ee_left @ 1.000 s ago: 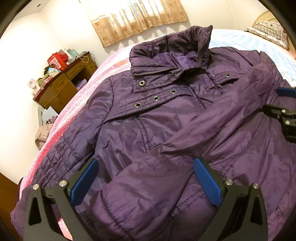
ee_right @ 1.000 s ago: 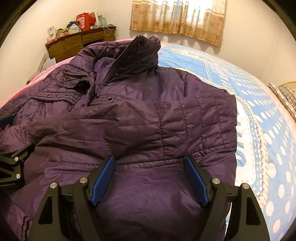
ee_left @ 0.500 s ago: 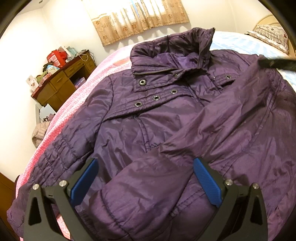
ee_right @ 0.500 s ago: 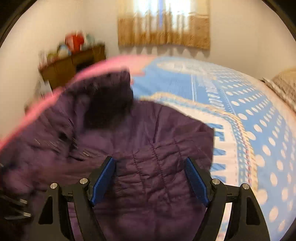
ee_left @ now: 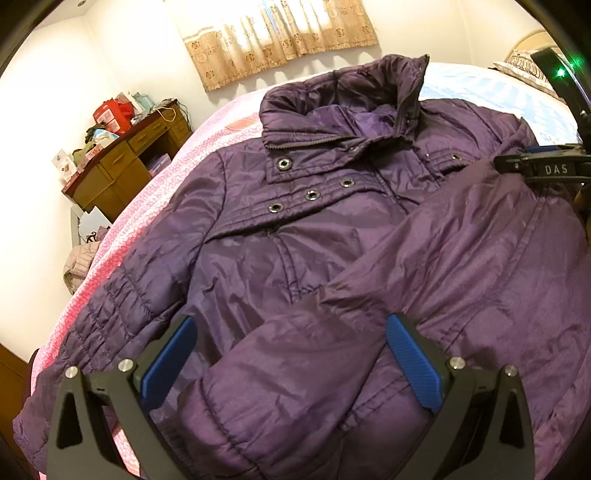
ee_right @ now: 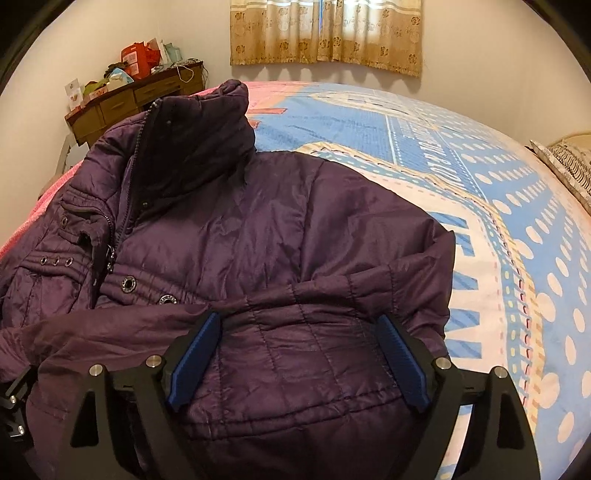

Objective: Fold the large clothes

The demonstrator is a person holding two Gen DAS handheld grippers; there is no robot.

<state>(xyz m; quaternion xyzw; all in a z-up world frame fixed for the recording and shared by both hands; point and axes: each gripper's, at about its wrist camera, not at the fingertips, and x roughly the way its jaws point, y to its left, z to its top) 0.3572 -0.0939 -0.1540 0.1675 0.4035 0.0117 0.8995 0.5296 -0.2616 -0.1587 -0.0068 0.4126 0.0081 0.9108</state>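
With both sets of fingers spread wide and grasping nothing, I see my left gripper [ee_left: 291, 369] over a sleeve [ee_left: 295, 387] folded across the jacket [ee_left: 295, 229], and my right gripper [ee_right: 299, 358] over the quilted cuff end [ee_right: 314, 354] of its other side. The jacket lies front up on the bed [ee_right: 498, 221], collar toward the curtain [ee_right: 325, 33], with a cluttered desk [ee_right: 136, 99] beyond.
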